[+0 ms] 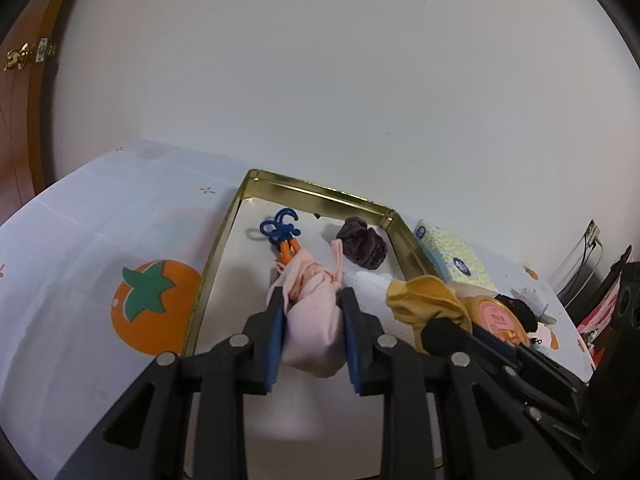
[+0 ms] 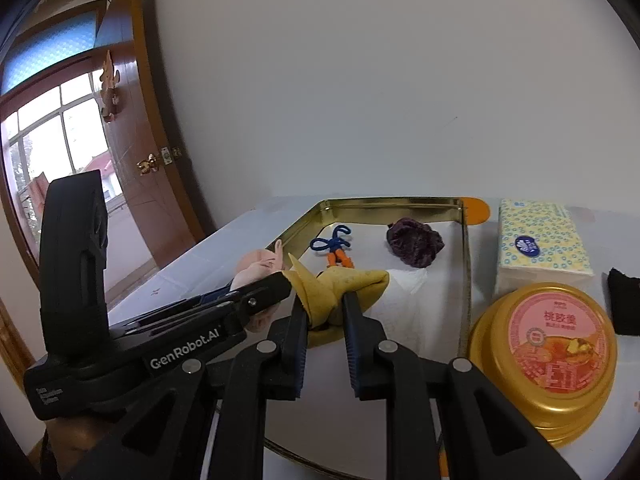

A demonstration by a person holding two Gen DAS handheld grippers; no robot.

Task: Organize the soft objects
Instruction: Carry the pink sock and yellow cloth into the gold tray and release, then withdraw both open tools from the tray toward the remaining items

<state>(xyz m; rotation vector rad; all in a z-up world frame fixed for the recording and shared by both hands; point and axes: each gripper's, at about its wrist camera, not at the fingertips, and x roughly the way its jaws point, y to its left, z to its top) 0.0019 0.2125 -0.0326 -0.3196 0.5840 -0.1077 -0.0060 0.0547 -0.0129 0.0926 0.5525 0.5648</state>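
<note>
My left gripper is shut on a pale pink cloth bundle, held over the near part of a gold tin tray. My right gripper is shut on a mustard-yellow cloth, also above the tray; in the left wrist view that yellow cloth hangs at the tray's right edge. Inside the tray lie a dark purple scrunchie and a blue-and-orange cord loop. The pink bundle shows left of my right gripper.
A yellow-patterned tissue pack and a gold round tin with a pink label stand right of the tray. A black item lies further right. The tablecloth has an orange fruit print. A white wall is behind.
</note>
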